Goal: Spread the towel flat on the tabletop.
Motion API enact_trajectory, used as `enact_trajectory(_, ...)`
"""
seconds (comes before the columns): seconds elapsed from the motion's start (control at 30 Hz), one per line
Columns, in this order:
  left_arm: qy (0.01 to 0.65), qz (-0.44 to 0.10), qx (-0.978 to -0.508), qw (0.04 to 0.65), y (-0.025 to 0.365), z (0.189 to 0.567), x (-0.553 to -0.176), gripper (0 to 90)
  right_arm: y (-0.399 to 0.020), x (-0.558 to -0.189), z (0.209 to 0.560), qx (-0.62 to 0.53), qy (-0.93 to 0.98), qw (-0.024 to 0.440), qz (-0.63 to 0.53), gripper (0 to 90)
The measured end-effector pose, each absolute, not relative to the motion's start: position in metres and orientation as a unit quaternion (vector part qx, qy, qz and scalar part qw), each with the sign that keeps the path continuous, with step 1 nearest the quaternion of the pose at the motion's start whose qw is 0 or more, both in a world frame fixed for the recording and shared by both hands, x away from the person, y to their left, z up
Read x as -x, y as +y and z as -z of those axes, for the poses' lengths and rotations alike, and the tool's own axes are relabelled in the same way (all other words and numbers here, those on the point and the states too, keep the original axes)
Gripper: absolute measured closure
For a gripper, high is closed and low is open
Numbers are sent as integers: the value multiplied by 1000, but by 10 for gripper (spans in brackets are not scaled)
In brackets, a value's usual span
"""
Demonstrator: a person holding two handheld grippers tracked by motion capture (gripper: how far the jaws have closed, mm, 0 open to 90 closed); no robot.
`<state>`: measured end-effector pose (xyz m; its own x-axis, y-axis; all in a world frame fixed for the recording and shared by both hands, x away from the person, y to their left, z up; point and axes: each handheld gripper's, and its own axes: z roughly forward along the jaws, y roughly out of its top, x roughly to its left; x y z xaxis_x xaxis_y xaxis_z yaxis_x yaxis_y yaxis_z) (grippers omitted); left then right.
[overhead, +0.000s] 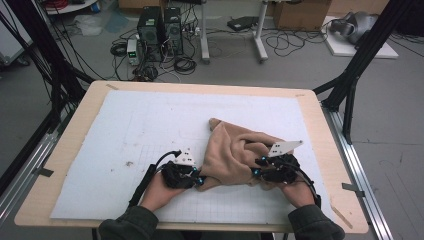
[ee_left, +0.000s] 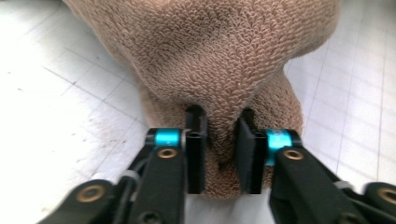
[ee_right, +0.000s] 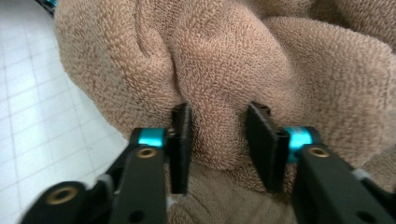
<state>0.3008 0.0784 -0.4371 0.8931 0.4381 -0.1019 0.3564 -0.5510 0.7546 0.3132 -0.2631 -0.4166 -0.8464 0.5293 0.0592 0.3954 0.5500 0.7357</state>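
Where one crumpled tan towel [overhead: 235, 155] lies on the tabletop [overhead: 70, 145] near its front edge, two grippers grip it: left gripper [ee_left: 223, 154] and right gripper [ee_right: 218, 147] each pinch a fold.

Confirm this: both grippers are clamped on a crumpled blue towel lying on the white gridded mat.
Not quite: the towel is tan, not blue, as the high view and both gripper views show. The rest holds: the left gripper and right gripper each pinch a fold of it on the white gridded mat.
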Motion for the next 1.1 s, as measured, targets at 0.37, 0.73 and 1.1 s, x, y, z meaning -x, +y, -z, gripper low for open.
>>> enact_trajectory(0.37, 247, -147, -859, 424, 144, 390, -264, 817, -227, -302, 397, -219, 869, 32, -442, 713)
enact_trajectory(0.73, 261, -130, -861, 416, 189, 392, -209, 808, -180, -266, 402, -165, 879, -27, -446, 701)
enact_trajectory(1.1, 249, -135, -846, 452, 191, 369, -235, 423, -218, -270, 360, -192, 849, 28, -491, 481)
